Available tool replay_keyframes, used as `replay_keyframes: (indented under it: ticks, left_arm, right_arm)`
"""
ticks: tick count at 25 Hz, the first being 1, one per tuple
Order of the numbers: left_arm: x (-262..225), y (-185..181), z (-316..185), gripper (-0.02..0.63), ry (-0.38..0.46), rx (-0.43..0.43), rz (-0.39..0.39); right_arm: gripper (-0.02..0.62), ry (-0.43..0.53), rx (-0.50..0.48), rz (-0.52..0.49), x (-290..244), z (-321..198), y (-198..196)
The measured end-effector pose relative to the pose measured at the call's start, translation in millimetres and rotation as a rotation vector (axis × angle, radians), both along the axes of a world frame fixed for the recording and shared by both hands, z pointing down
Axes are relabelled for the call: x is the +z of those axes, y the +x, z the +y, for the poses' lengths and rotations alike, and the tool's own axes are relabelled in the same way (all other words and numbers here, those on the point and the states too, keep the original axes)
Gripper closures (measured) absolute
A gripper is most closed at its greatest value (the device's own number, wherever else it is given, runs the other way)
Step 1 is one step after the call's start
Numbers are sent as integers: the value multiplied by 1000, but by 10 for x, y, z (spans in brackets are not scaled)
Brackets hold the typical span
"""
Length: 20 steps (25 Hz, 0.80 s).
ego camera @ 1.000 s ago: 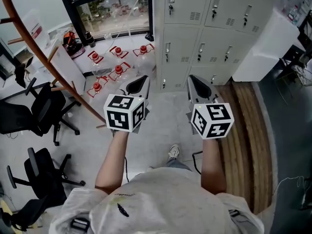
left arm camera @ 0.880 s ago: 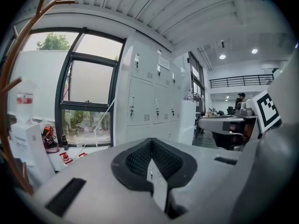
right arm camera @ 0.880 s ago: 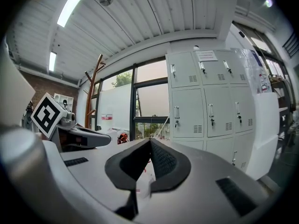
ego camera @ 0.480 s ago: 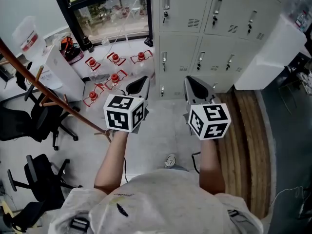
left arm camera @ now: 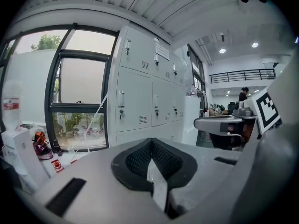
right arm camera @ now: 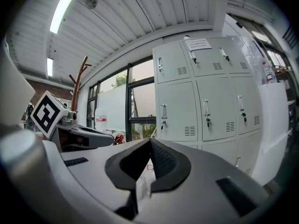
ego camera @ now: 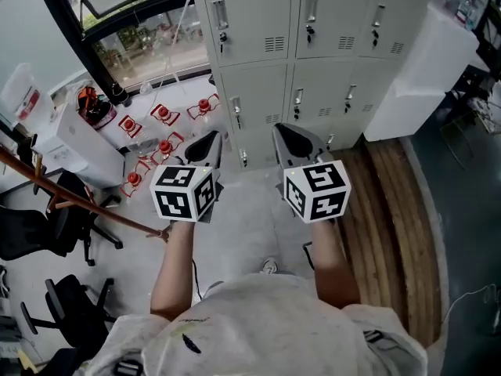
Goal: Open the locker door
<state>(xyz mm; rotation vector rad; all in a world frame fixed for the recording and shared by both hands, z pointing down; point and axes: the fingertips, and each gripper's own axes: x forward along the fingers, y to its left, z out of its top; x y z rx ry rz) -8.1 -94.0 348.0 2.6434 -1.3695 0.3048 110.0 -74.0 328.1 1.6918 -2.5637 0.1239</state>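
- Head view: 2 forearms reach forward from lower centre. The left gripper (ego camera: pixel 205 146) and right gripper (ego camera: pixel 288 141) are side by side mid-frame, aimed at the lockers (ego camera: pixel 258 22) along the top.
- Left gripper view: jaws pressed together, empty; locker doors (left arm camera: pixel 133 101) at centre, all closed.
- Right gripper view: jaws pressed together, empty; closed doors fill the right half.

— What kind of place?
— Office with a staff locker corner. Grey metal lockers (ego camera: pixel 258 22) ahead of the left gripper (ego camera: pixel 205 143); black swivel chairs (ego camera: pixel 39 225) off to its left, plus a tall window (ego camera: pixel 141 41).
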Motion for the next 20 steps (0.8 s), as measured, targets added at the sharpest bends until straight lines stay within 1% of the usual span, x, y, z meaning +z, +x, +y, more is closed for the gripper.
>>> replay_keyframes:
  ticks: [3, 8, 10, 16, 20]
  left_arm:
    - [-7, 93, -99, 600, -1, -8, 4]
    - [-2, 208, -255, 600, -4, -11, 10]
    - [-3, 237, -320, 600, -1, -15, 10]
    - [70, 202, -535, 600, -7, -30, 18]
    - [147, 151, -771, 600, -14, -27, 30]
  right_arm:
    - [598, 0, -15, 1, 4, -91, 77]
    - [598, -2, -24, -44, -7, -255, 197]
    - [598, -3, -31, -38, 0, -331, 215]
    - [598, -11, -49, -15, 56, -557, 167]
    - [598, -20, -49, -3, 120, -776, 108]
